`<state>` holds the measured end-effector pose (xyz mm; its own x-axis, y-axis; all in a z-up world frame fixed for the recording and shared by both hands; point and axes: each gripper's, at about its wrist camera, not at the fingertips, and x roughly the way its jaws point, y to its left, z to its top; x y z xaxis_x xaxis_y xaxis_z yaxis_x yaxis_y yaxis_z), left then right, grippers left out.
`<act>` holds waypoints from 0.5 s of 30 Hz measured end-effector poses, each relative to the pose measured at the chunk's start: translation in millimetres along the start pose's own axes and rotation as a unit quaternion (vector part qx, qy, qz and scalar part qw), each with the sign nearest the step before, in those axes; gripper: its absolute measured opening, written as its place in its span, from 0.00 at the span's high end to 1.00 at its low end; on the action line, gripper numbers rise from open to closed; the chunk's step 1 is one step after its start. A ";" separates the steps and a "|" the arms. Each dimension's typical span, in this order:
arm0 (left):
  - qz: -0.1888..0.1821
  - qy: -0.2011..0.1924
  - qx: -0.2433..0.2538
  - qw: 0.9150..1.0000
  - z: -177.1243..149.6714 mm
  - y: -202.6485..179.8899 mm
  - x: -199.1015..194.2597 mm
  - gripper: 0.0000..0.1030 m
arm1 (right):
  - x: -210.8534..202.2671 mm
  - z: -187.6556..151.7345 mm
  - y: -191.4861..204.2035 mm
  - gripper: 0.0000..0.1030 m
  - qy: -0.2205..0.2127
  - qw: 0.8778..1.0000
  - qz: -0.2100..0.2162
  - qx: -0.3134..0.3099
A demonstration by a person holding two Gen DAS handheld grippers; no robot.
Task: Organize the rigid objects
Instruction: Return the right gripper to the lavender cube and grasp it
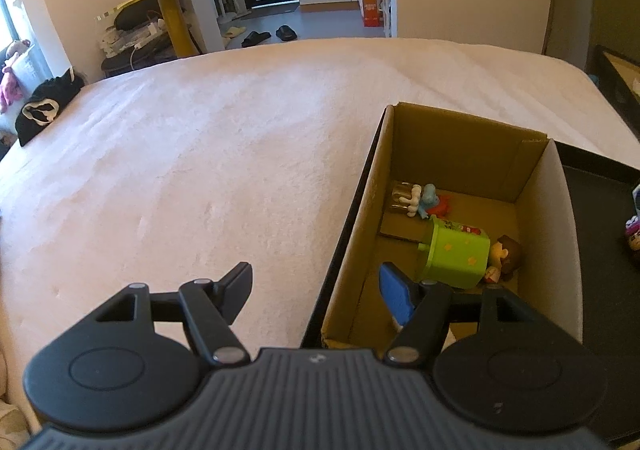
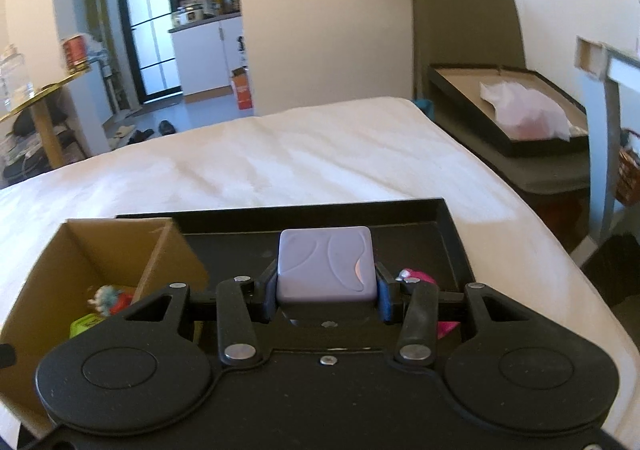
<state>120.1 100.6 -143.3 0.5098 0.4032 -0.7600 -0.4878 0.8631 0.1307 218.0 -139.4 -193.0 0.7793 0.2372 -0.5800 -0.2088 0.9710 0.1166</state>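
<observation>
An open cardboard box [image 1: 560, 210] sits on the bed and holds a green cup-shaped toy [image 1: 456, 256], a brown-haired doll [image 1: 506, 252] and a small blue and white figure [image 1: 422, 200]. My left gripper [image 1: 316, 290] is open and empty, straddling the box's left wall. My right gripper [image 2: 326, 292] is shut on a lilac cube-shaped box [image 2: 326, 264], held above a black tray [image 2: 448, 234] beside the cardboard box [image 2: 80, 254]. A pink object [image 2: 420, 276] lies on the tray behind the right finger.
The white bed [image 1: 220, 170] spreads left and ahead. More small toys [image 1: 634, 230] sit on the black tray [image 1: 600, 230] at the right. A black garment [image 1: 44, 106] lies at the bed's left edge. A dark side table with a tray [image 2: 520, 122] stands right of the bed.
</observation>
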 end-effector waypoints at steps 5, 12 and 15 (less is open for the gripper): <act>-0.013 -0.003 -0.010 1.000 -1.4 4.7 0.9 0.33 | -11.8 4.8 15.9 0.57 -0.010 1.000 0.018 -0.023; -0.029 -0.013 -0.032 0.999 -2.6 13.2 2.4 0.33 | -18.1 10.1 34.1 0.57 -0.020 0.998 0.035 -0.041; -0.033 -0.015 -0.033 0.999 -2.8 14.1 2.5 0.34 | -19.4 10.8 42.0 0.57 -0.021 0.998 0.044 -0.044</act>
<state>112.4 112.9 -145.1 0.5635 0.3552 -0.7458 -0.4973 0.8668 0.0371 200.4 -102.9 -168.2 0.7787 0.3251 -0.5365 -0.3278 0.9401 0.0938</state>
